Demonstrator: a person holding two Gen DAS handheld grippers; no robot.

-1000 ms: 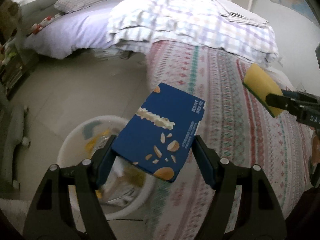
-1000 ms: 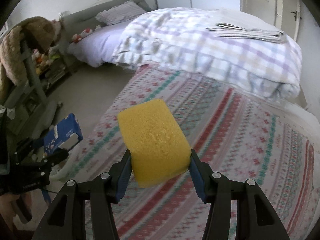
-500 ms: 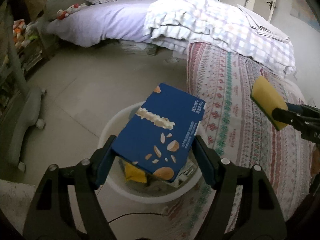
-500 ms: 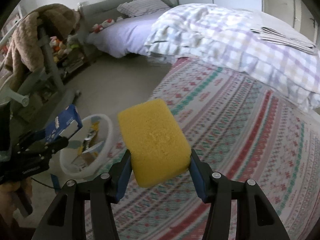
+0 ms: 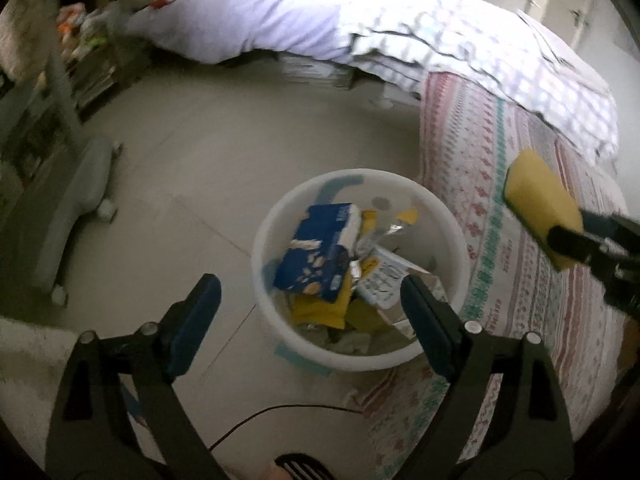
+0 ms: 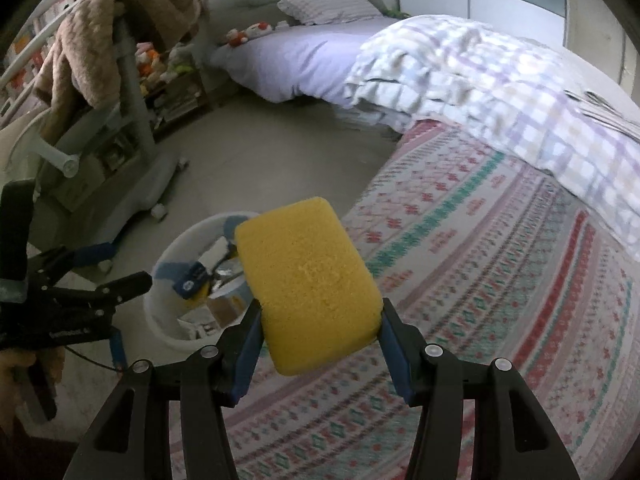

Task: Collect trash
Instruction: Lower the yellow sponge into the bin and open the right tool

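A white round bin [image 5: 456, 232] stands on the floor beside the bed, with several wrappers inside. A blue snack box [image 5: 316, 252] lies on top of that trash, free of any grip. My left gripper [image 5: 310, 300] hangs above the bin's near rim, its jaws opening wide with nothing between them. My right gripper [image 6: 320, 320] is shut on a yellow sponge [image 6: 308, 280] over the patterned bedspread [image 6: 500, 280]. The same sponge [image 5: 540, 204] shows at the right of the left wrist view. The bin [image 6: 160, 312] and blue box [image 6: 192, 280] lie to the sponge's left.
A folded checked quilt [image 6: 480, 80] lies on the bed beyond the bedspread. A grey wheeled stand [image 6: 132, 168] draped with a brown blanket [image 6: 104, 40] stands left of the bin. A black cable [image 5: 280, 412] trails on the floor near the bin. A person's hand [image 6: 16, 364] holds the left gripper.
The left jaws have spread and let go of the blue box, which dropped into the bin. Both grippers moved toward the bin; the sponge stays gripped.
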